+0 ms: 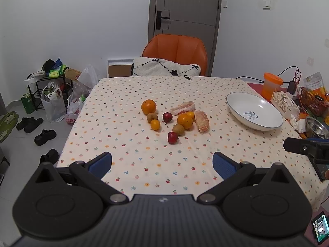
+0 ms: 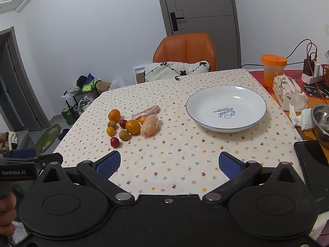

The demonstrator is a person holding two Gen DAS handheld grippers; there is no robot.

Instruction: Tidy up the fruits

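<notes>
Loose fruit lies mid-table: a large orange [image 1: 148, 106] [image 2: 114, 115], another orange [image 1: 184, 121] [image 2: 133, 126], two peeled pomelo segments [image 1: 202, 121] [image 2: 149, 125], small red fruits [image 1: 172, 137] [image 2: 115, 142], brown longans [image 1: 178, 129] [image 2: 124, 134] and small kumquats [image 1: 155, 124]. An empty white plate [image 1: 267, 119] [image 2: 205, 111] sits to the right. My left gripper [image 1: 162, 165] stands open above the near table edge, nothing between its blue pads. My right gripper [image 2: 169, 164] is open too, short of the plate.
An orange chair [image 1: 176, 51] with a cushion stands at the far side. Along the right edge are an orange cup [image 2: 272, 68], a tissue pack [image 2: 287, 92], a steel bowl [image 2: 320, 121] and cables. Bags, a rack and shoes [image 1: 45, 136] crowd the floor on the left.
</notes>
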